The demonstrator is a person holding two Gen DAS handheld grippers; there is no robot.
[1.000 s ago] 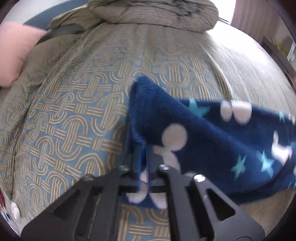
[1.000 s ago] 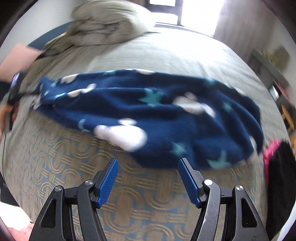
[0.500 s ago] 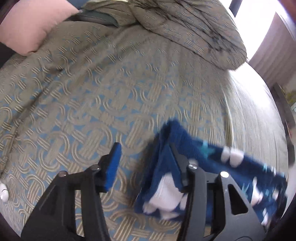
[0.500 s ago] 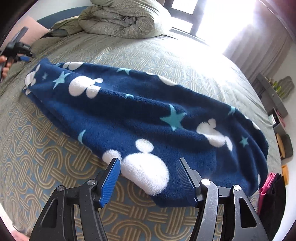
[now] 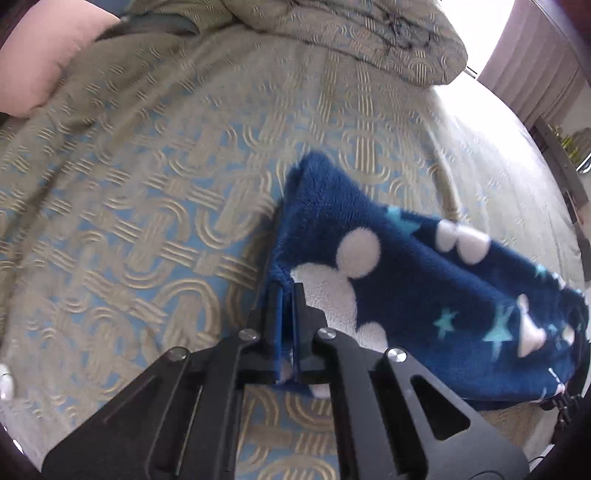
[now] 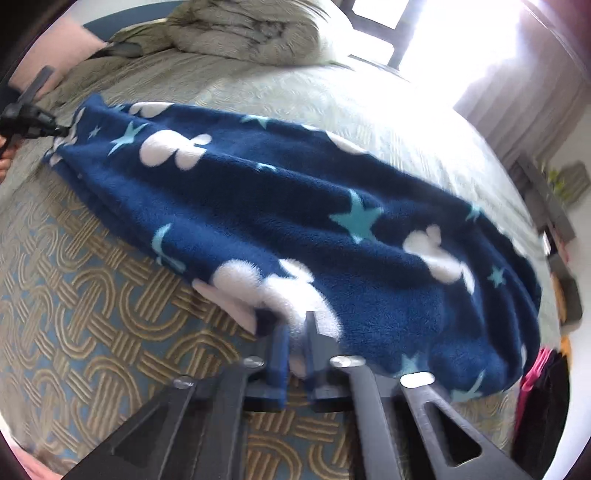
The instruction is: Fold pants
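Observation:
The navy fleece pants (image 6: 295, 206) with white mouse shapes and teal stars lie stretched lengthwise across the patterned bedspread (image 6: 103, 295). My left gripper (image 5: 286, 291) is shut on one end of the pants (image 5: 388, 273), near their corner. It also shows in the right wrist view (image 6: 55, 130) at the far left end. My right gripper (image 6: 297, 328) is shut on the near edge of the pants by a white patch.
A bundled quilt (image 5: 332, 33) and a pink pillow (image 5: 48, 55) lie at the head of the bed. Dark and pink clothes (image 6: 543, 384) sit at the bed's right edge. Shelving (image 6: 554, 199) and curtains stand beyond.
Both grippers were open half a second ago and have since closed on the pants, the left on the end, the right on the near edge.

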